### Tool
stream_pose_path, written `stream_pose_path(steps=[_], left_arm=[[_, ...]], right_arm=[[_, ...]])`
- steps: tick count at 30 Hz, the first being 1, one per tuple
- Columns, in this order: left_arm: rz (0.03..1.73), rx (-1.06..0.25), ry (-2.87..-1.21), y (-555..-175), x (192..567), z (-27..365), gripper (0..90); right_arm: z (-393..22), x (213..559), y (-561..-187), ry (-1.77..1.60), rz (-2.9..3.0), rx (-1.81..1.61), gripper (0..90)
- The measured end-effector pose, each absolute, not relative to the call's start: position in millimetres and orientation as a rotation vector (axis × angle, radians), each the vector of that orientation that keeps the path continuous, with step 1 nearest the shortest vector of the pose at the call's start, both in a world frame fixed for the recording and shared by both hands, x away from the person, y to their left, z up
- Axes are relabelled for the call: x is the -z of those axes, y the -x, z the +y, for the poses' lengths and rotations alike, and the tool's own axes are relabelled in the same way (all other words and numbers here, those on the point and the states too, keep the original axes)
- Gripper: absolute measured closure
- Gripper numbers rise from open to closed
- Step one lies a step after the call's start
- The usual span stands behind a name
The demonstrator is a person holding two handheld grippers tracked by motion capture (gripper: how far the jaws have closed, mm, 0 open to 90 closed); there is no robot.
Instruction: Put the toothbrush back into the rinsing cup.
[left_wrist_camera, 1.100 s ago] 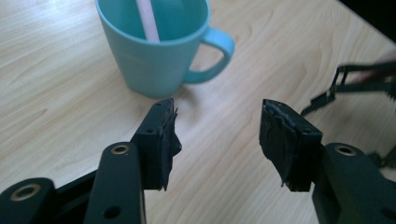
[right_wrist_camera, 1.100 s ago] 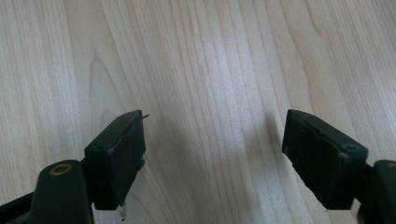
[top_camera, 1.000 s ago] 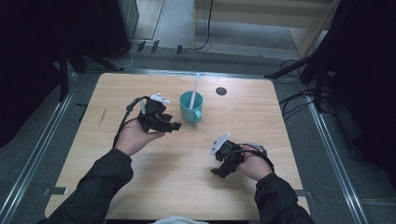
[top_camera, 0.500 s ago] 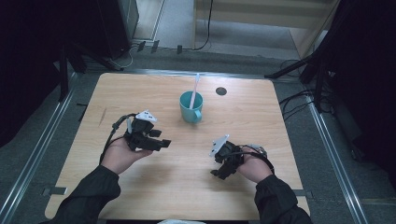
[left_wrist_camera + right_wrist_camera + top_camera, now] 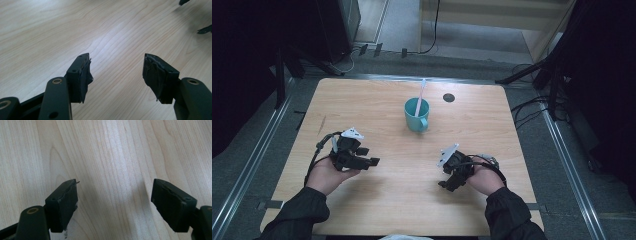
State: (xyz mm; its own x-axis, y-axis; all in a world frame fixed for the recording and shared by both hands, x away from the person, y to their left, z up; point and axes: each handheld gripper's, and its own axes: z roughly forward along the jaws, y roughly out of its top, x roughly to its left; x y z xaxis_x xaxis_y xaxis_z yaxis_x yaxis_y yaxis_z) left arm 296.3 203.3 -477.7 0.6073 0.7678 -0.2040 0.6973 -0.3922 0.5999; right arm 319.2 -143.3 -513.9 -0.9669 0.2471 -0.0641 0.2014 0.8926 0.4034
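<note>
High view: toothbrush (image 5: 420,98) (in mug (image 5: 416,115))

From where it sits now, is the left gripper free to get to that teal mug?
Probably yes. The left gripper is open and holds nothing, and bare table lies between it and the teal mug, which has a toothbrush standing in it.
</note>
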Motion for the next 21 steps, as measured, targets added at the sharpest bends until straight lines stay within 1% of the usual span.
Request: stream_pose_path(steps=[7, 13, 21], left_arm=[[1.227, -0.128, -2.17, -298.6, 489.9, 218.6, 39.0], [1.271, -0.124, -2.149, -301.1, 492.4, 231.7, 39.0], [1.316, -0.129, -2.154, -303.3, 498.0, 239.6, 39.3]], right_arm=[[-142.3, 514.3, -319.6, -0.335, 2.944, -0.605, 21.1], [-142.2, 514.5, -320.2, -0.332, 2.942, -0.608, 20.9], [-138.6, 515.0, -320.3, -0.314, 2.946, -0.599, 20.7]])
